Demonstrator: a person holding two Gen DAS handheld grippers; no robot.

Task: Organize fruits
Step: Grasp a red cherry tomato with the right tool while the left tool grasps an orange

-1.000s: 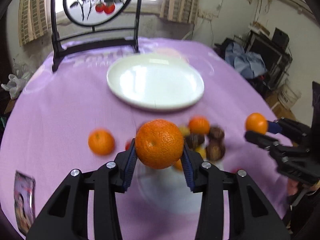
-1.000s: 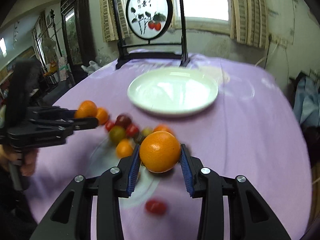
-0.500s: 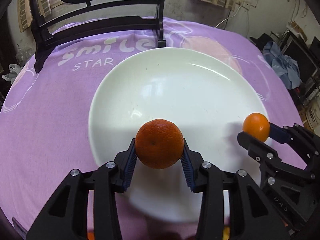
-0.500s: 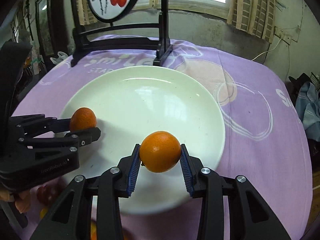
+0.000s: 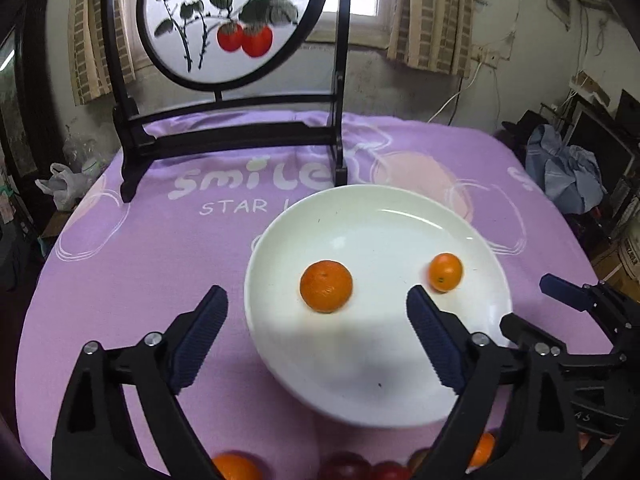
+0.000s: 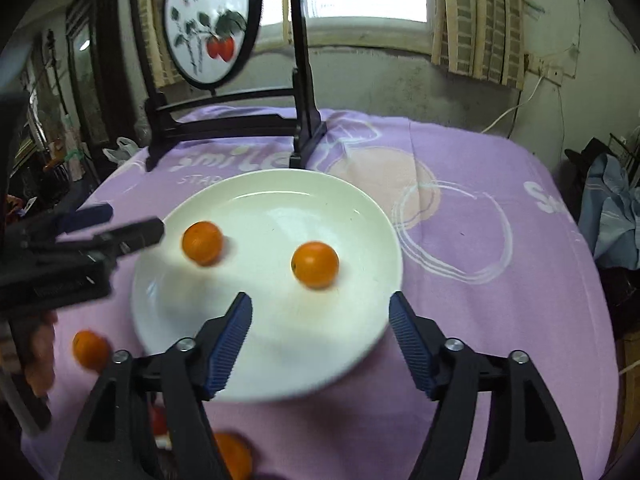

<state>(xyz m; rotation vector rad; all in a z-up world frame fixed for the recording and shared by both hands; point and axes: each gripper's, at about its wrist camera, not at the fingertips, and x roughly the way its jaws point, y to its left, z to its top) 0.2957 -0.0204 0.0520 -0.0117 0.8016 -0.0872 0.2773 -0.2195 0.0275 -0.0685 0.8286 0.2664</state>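
A white plate sits on a surface covered with a purple cloth printed with the word "smile". Two oranges lie on the plate, apart from each other: a larger orange near the plate's middle and a smaller orange toward its right side in the left wrist view. The left gripper hovers over the near edge of the plate, its blue-padded fingers spreading wide, with nothing pinched; the larger orange lies just beyond them. The right gripper is likewise opening, its fingers apart and holding nothing, the smaller orange resting on the plate ahead of them. More fruit, orange and dark red, lies on the cloth at the near edge, partly hidden. Behind the plate stands a dark wooden stand holding a round panel painted with red fruit and leaves.
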